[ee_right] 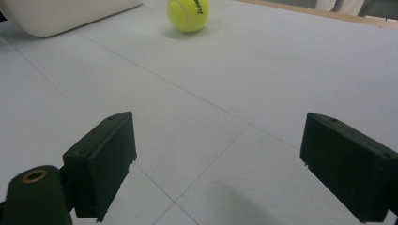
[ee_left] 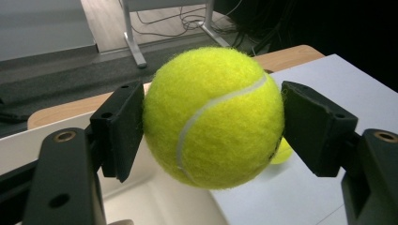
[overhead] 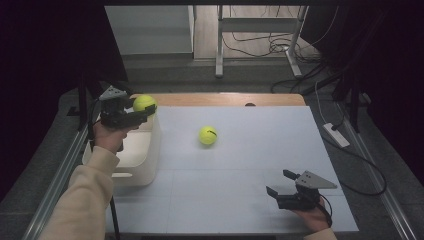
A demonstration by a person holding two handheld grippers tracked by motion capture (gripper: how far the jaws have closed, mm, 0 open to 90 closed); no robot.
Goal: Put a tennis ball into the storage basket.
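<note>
Left tool [overhead: 142,114] is clenched on a tennis ball [overhead: 144,103], hovering over the white bin [overhead: 145,160] at the worktop's [overhead: 260,200] left edge, so the drop is straight down. Mid-worktop, the second ball [overhead: 208,135] lies loose, well apart from both tools. Right tool [overhead: 281,183] rests released. Two balls, one bin.

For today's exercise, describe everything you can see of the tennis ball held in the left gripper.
The held tennis ball is bright yellow-green and fuzzy like felt, with a curved white seam across its face. The left gripper has its black jaws pressed on opposite sides, holding it in the air over the white bin at the table's left edge.
</note>
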